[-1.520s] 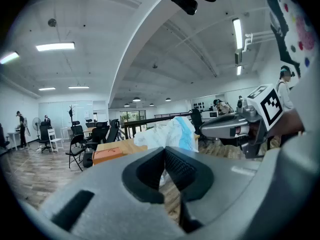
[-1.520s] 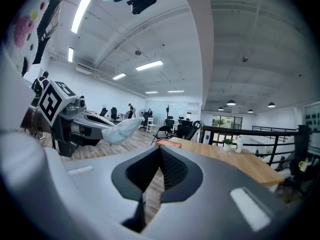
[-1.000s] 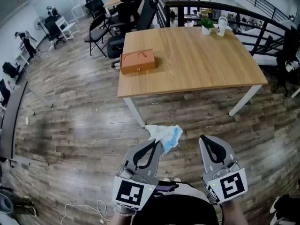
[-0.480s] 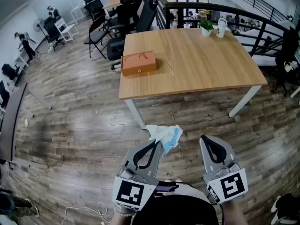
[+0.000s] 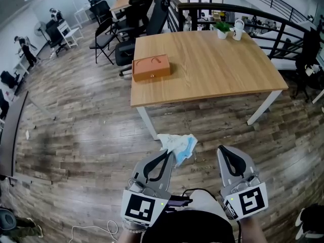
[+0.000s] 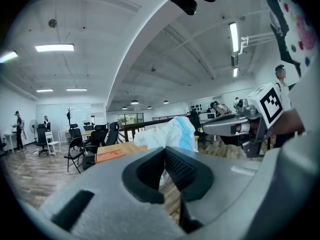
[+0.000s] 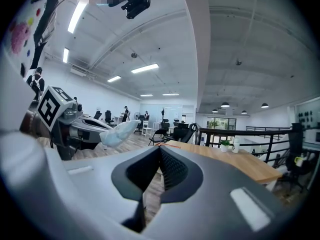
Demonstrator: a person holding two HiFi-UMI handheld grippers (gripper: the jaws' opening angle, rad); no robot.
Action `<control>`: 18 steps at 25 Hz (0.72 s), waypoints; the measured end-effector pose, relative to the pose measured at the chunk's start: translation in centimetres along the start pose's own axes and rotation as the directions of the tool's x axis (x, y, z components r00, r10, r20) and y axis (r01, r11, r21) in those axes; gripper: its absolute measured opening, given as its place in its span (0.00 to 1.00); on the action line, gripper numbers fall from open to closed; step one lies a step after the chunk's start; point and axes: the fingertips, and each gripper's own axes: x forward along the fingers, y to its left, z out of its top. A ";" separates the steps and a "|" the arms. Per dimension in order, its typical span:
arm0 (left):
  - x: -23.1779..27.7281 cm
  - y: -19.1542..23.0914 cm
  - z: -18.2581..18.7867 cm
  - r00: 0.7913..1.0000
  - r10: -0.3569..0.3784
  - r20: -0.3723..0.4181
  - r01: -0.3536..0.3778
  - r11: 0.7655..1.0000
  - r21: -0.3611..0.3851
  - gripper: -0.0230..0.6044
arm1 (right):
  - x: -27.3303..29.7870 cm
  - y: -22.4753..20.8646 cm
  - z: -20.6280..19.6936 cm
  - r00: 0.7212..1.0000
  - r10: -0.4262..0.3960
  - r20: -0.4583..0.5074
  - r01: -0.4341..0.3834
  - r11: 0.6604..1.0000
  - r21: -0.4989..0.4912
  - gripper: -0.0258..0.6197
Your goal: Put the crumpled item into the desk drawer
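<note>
A crumpled white and blue item [image 5: 178, 145] hangs over the wooden floor, and my left gripper [image 5: 170, 156] is shut on its lower end. The left gripper view shows the crumpled item [image 6: 169, 133] sticking up past the closed tips of the left gripper [image 6: 164, 151]. To its right my right gripper [image 5: 225, 151] is shut with nothing in it; its jaws meet in the right gripper view [image 7: 160, 151]. A small orange desk drawer box [image 5: 151, 68], closed, stands on the left part of the wooden table [image 5: 223, 67] ahead of me.
A potted plant [image 5: 222, 29] and a white bottle [image 5: 239, 29] stand at the table's far edge. Black office chairs [image 5: 142, 19] crowd behind the table's left corner. A black railing [image 5: 283, 24] runs along the right. White table legs [image 5: 146, 121] stand close ahead.
Both grippers keep their pose and the left one still holds the item. The table and drawer box have drifted very slightly right in the head view.
</note>
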 end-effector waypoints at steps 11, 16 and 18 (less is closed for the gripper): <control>0.5 1.6 0.1 1.000 0.019 0.021 -0.019 1.000 0.013 0.04 | 1.0 -0.1 -0.4 1.000 0.004 -0.009 -0.005 1.000 -0.022 0.05; 2.1 3.2 -0.4 0.999 0.048 0.025 -0.048 0.999 -0.005 0.04 | 3.5 -1.3 -1.0 1.000 0.015 -0.011 -0.015 1.000 -0.013 0.05; 3.2 4.1 -0.6 0.998 0.058 0.021 -0.058 0.998 -0.018 0.04 | 4.8 -2.2 -1.0 1.000 0.023 -0.009 -0.023 1.000 -0.014 0.05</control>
